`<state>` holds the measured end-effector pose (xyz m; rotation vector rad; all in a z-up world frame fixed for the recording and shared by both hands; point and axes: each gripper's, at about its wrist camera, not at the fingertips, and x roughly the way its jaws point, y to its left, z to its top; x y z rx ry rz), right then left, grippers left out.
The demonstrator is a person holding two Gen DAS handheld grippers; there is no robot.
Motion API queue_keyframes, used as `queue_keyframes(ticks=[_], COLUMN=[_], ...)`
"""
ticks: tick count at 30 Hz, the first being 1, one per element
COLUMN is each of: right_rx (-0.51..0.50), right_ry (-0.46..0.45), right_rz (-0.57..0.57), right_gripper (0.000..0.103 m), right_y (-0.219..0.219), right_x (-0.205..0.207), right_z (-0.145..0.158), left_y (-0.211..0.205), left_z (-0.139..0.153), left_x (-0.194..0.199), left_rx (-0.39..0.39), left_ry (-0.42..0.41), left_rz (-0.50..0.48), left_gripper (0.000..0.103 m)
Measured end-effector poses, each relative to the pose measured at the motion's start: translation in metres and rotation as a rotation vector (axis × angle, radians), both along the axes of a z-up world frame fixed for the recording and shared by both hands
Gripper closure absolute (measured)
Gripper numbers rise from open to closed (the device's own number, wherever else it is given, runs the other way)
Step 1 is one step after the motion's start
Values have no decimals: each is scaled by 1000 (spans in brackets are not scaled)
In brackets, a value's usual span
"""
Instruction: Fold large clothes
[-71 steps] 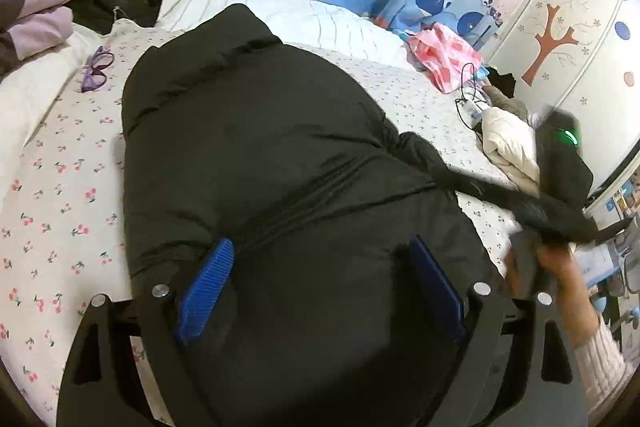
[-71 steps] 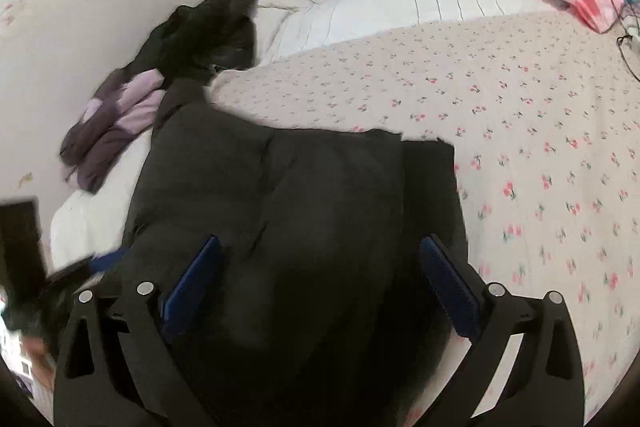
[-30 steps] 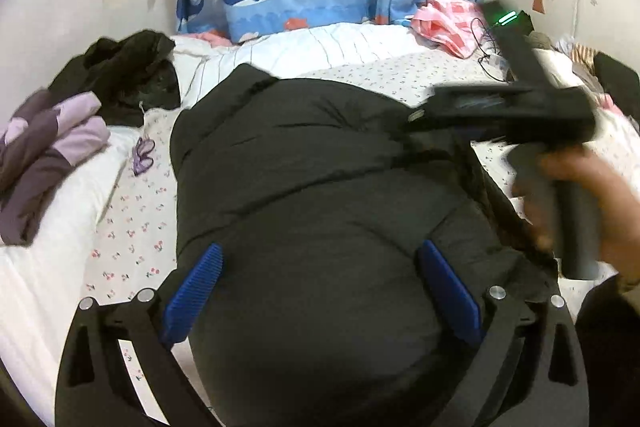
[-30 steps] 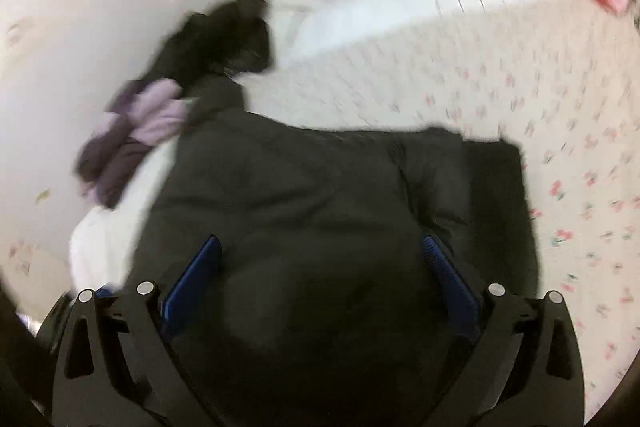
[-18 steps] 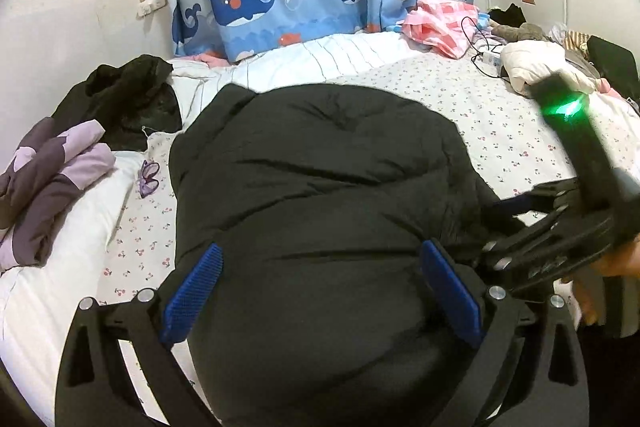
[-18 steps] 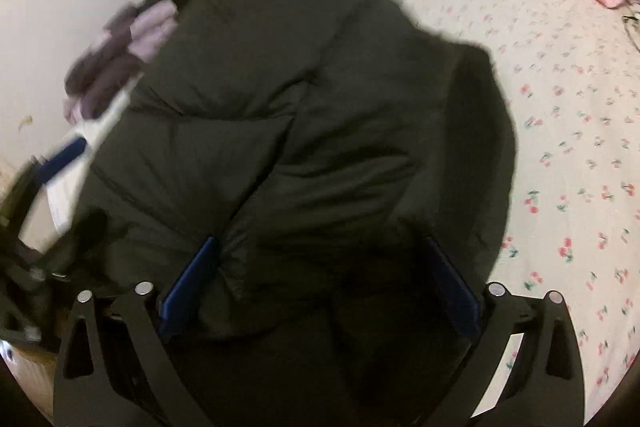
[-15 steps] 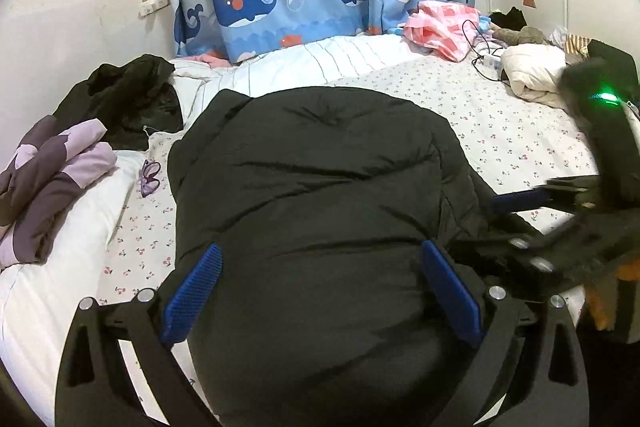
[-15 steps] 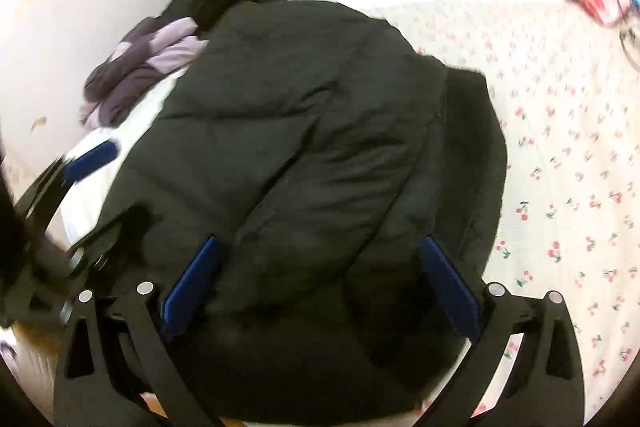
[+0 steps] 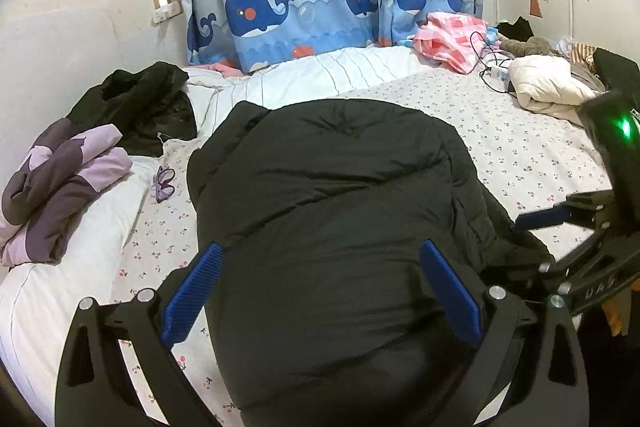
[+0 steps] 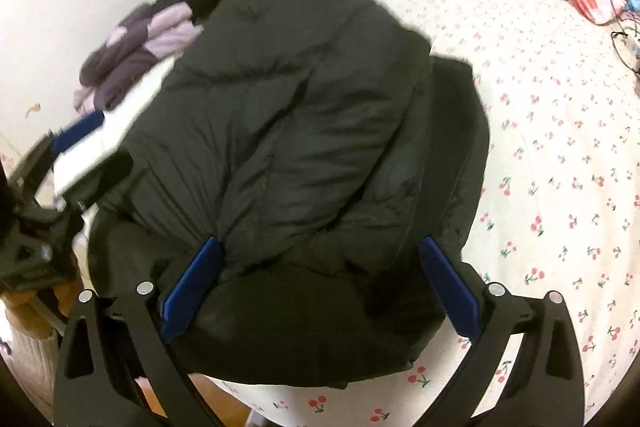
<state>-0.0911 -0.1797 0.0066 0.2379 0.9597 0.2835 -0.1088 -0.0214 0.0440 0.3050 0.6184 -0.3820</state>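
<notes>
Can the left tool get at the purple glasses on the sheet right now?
Probably yes. The left tool is open and holds nothing. The purple glasses lie in the open on the sheet, left of the black jacket, with nothing over them.

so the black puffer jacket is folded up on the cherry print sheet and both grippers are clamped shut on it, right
Not quite. The black puffer jacket does lie folded on the cherry print sheet, but neither gripper is clamped on it. The left wrist view shows the left gripper with its jaws spread wide, and the right wrist view shows the right gripper open too.
</notes>
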Motion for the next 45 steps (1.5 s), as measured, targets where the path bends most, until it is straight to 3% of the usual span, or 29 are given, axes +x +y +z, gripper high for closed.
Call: queue_keyframes(ticks=[6,9,11,13,16,19,22,24,26,28,30,33,36,38,40,41,42,44,45], right_rx=[11,-9,-49,-6,-12,-31,-21,-88,-166,-229,-186,-113,4,126,199,232,294,454,446], right_ry=[-154,-108,-5,36,54,-16,-135,-204,-171,-76,13,66,83,105,77,60,55,65,64], right_rz=[-36,-10,25,26,20,0,-80,-106,-105,-83,-97,-130,-160,-200,-248,-281,-318,-398,-397], right_gripper=[7,7,7,7,7,7,7,7,7,7,7,7,7,7,6,6,6,6,6], right_y=[5,21,32,32,28,19,1,-1,2,4,-3,-24,-45,-56,-52,-49,-48,-44,-40], right_x=[4,20,29,32,30,34,47,66,92,119,132,129,119,115,108,105,102,91,88], right_z=[33,19,-11,-29,-25,-1,31,46,36,0,-30,-35,-36,-53,-68,-71,-75,-85,-85], left_y=[-4,-4,-3,-1,2,8,28,46,69,91,103,121,136,129,116,108,94,72,69], left_z=[1,3,4,4,3,4,8,9,6,-3,-10,-19,-38,-63,-78,-80,-71,-49,-44], left_x=[-5,-5,-4,-3,1,7,18,31,46,60,68,80,93,103,106,108,108,101,99], left_rx=[3,0,-4,-12,-16,-13,-99,-192,-301,-382,-402,-439,-538,-600,-621,-624,-591,-447,-408], left_ry=[-11,-15,-14,-9,5,16,75,137,216,285,311,354,489,631,689,696,652,533,498], left_rz=[-3,1,6,15,32,52,88,129,201,289,341,387,387,338,303,275,232,197,190], left_gripper=[8,8,8,8,8,8,8,8,7,7,7,7,7,7,7,7,7,7,7])
